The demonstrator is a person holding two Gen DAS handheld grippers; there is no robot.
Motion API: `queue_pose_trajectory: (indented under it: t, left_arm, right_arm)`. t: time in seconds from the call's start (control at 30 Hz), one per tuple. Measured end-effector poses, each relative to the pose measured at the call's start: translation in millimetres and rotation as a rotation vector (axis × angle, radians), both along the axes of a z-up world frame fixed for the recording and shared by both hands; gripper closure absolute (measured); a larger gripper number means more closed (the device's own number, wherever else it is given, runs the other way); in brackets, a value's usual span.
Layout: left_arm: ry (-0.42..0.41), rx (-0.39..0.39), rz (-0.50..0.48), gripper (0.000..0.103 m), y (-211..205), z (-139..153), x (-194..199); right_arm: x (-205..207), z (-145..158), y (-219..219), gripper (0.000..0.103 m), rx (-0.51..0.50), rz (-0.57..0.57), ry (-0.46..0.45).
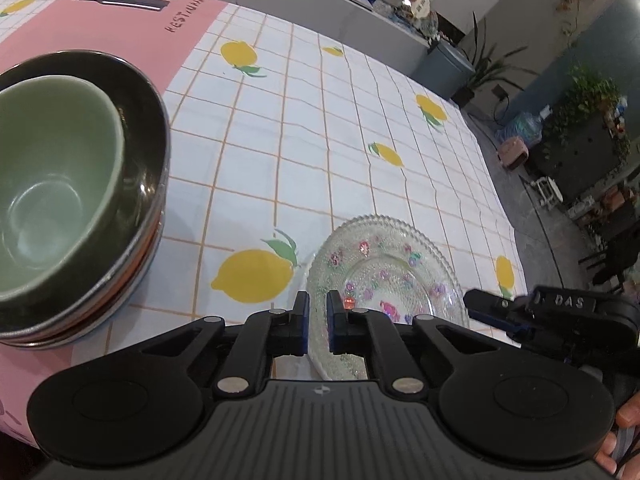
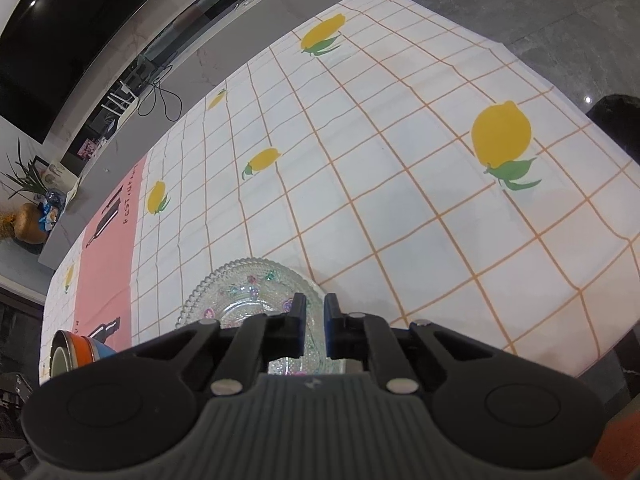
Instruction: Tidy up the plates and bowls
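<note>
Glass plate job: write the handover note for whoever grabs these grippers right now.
Left gripper: shut on the near left rim of the glass plate.
Right gripper: shut on the plate's right rim.
Plate sits low over the lemon tablecloth; whether it is lifted I cannot tell.
Done: light green bowl nested in the dark green bowl, on top of a stack of other dishes at the left.
Left: probably carry the plate to the stack, keeping both grips level.
</note>
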State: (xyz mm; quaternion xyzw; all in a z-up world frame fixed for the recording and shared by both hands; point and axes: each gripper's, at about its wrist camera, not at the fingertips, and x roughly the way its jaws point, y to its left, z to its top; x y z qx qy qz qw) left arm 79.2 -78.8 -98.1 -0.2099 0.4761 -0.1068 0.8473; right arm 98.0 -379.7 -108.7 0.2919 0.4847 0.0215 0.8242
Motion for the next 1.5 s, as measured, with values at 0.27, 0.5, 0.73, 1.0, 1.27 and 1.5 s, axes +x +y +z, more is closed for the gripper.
queue_pose_trajectory:
  t: [0.27, 0.5, 0.73, 1.0, 1.27, 1.5]
  left_arm:
    - [-0.092, 0.002, 0.052, 0.091, -1, -2, 3]
    - [-0.083, -0.012, 0.044, 0.097, -1, -9, 5]
    - [-0.038, -0.029, 0.035, 0.098, 2, -5, 4]
    - [-0.040, 0.028, 0.027, 0.098, -6, -4, 4]
    - [-0.126, 0.129, -0.007, 0.085, -18, 16, -10]
    - [-0.175, 0.223, -0.129, 0.078, -21, 54, -24]
  right_arm:
    - [3, 1, 3, 0.078, -0.023, -0.022, -0.020]
    - [6, -8, -1, 0.088, 0.023, -0.033, 0.036]
    - [5, -9, -1, 0.092, 0.023, -0.030, 0.047]
    - [5, -9, -3, 0.090, 0.032, -0.035, 0.047]
    - [1, 1, 1, 0.072, -0.002, -0.022, -0.018]
    - [-7, 19, 14, 0.065, -0.093, 0.022, -0.110]
